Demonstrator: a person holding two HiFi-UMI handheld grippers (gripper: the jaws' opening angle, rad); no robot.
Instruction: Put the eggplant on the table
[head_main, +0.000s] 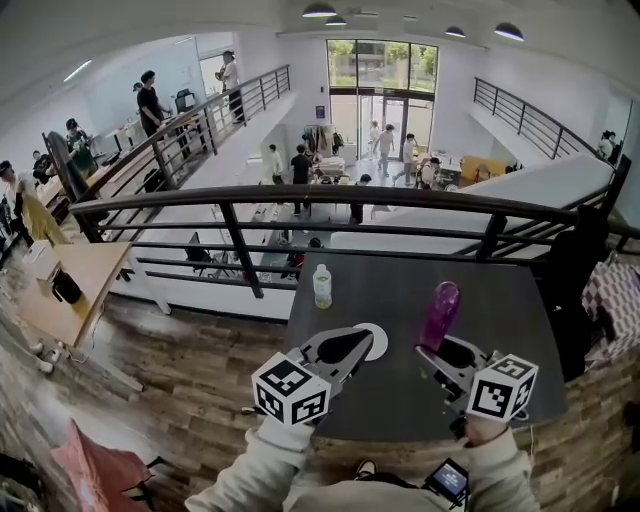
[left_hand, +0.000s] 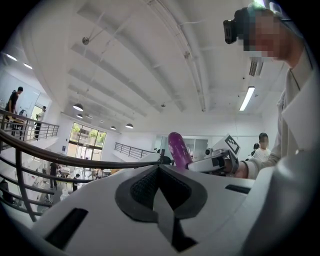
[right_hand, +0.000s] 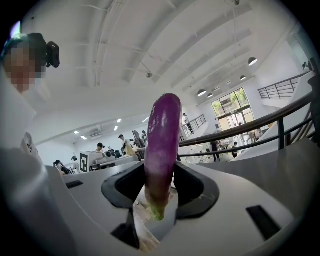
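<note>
A purple eggplant (head_main: 440, 314) stands upright over the dark table (head_main: 400, 405), green stem end down, with my right gripper (head_main: 441, 347) shut on its lower part. In the right gripper view the eggplant (right_hand: 161, 145) fills the gap between the dark pads of the right gripper (right_hand: 160, 176). My left gripper (head_main: 361, 339) hovers over the table's near left part, jaws together and holding nothing. The left gripper view shows the left gripper (left_hand: 160, 168) shut, with the eggplant (left_hand: 178, 149) and the right gripper (left_hand: 220, 161) beyond it.
A small clear bottle (head_main: 322, 286) stands near the table's far left corner. A white round disc (head_main: 378, 341) lies on the table by the left gripper's tip. A black railing (head_main: 350, 196) runs behind the table, with a drop to a lower floor beyond. A checked cloth (head_main: 615, 300) lies to the right.
</note>
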